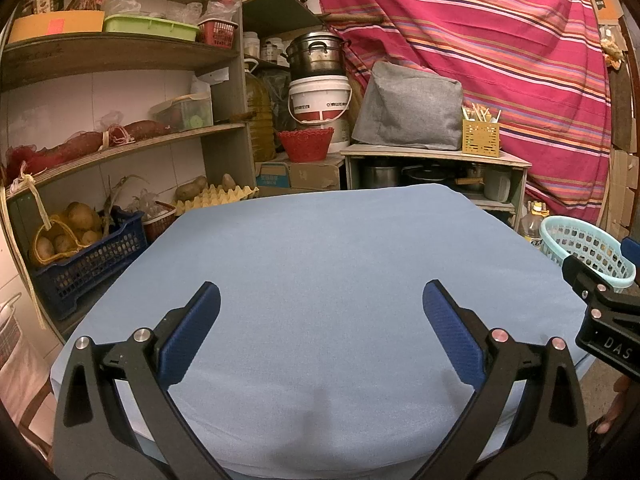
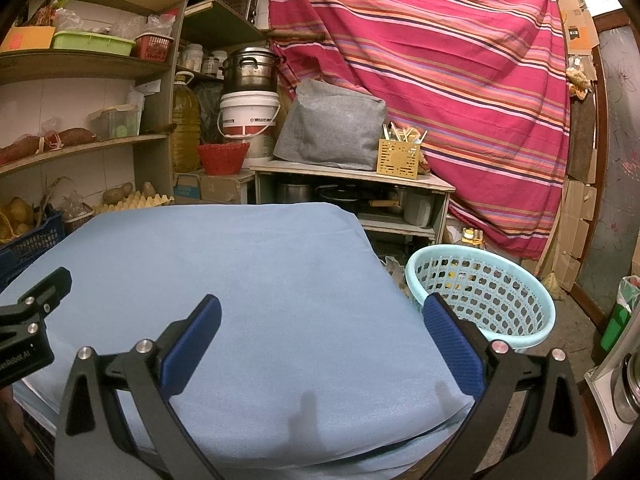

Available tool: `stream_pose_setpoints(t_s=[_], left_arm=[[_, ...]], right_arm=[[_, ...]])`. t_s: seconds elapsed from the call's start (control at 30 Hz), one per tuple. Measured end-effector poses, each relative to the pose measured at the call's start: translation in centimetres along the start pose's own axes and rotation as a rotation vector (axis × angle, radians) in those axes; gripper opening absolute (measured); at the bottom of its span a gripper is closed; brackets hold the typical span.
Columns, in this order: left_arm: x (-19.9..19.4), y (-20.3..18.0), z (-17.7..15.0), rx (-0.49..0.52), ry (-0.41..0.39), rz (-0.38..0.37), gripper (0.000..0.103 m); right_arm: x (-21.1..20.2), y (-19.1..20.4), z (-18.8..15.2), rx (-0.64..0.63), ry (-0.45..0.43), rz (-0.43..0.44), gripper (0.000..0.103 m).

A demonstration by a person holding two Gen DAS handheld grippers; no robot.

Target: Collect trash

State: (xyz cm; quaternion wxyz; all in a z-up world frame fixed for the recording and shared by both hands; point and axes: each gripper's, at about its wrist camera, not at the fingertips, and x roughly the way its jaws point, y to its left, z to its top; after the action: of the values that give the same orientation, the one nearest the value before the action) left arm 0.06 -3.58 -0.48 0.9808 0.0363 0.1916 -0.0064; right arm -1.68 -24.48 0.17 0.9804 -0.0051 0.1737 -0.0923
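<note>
Left gripper (image 1: 320,312) and right gripper (image 2: 322,320) poised above blue-covered table (image 1: 320,248), jaws spread wide, gripping nothing. Pale-blue perforated basket (image 2: 492,292) on floor just off the table's right edge. No trash visible on the cloth.

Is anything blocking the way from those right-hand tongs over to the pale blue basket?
Nothing visible does. The right tongs hang open over the blue-covered table, and the basket sits on the floor just past the table's right edge.
</note>
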Motion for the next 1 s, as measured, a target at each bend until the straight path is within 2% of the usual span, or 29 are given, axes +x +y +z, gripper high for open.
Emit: stream_pose_setpoints(t_s=[0.43, 1.0], left_arm=[[-0.06, 0.00, 0.01, 0.001, 0.001, 0.000, 0.098], [-0.48, -0.56, -0.29, 0.032, -0.035, -0.006, 0.098]], right_arm=[[0.02, 0.08, 0.02, -0.001, 0.004, 0.000, 0.099], [-0.16, -0.18, -0.23, -0.002, -0.001, -0.002, 0.099]])
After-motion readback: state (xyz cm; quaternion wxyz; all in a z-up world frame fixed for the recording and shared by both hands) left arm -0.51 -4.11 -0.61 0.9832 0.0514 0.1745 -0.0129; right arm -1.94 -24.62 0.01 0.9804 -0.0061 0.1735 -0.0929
